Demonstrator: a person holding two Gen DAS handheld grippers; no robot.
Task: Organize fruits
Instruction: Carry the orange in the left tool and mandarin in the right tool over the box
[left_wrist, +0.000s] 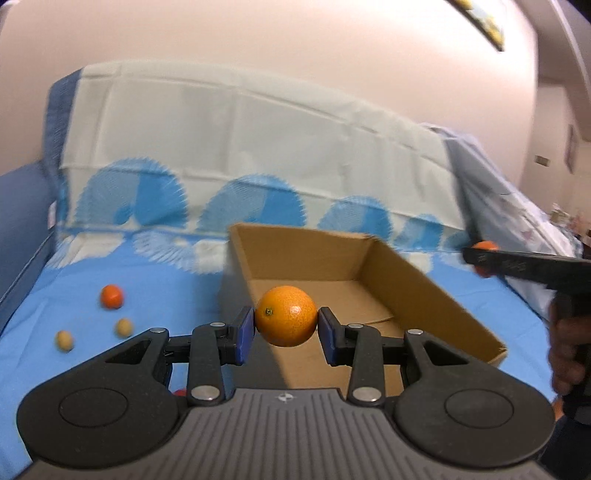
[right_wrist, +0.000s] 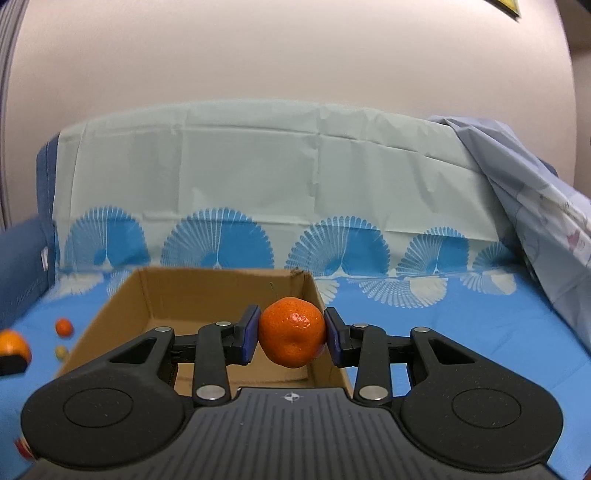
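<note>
You're mid-carry on both sides right now. Your left gripper (left_wrist: 286, 326) is clamped on a smooth, glossy orange (left_wrist: 286, 315), blue pads pressing its sides, and it hangs over the near left corner of the cardboard box (left_wrist: 424, 291). Your right gripper (right_wrist: 291, 334) is squeezed onto a mandarin (right_wrist: 291, 326), deeper orange, dimpled skin, slightly flattened, sitting over the box's right wall.

So I'd call this the drop-off step: both fruits are at the box, neither is in yet. The box looks empty from what I can see, plain corrugated card with low walls and an open top. Next move probably wants you to push each gripper a bit further over the floor of the box and lower before letting go, since round fruit will roll and those thin walls could get nudged on the soft bed.

Left on the blue patterned sheet (left_wrist: 166, 280): a small orange fruit (left_wrist: 111, 296) and two little tan oval ones (left_wrist: 124, 327), well to the left of the box. There's also a red something under your left gripper, can't tell what.
</note>
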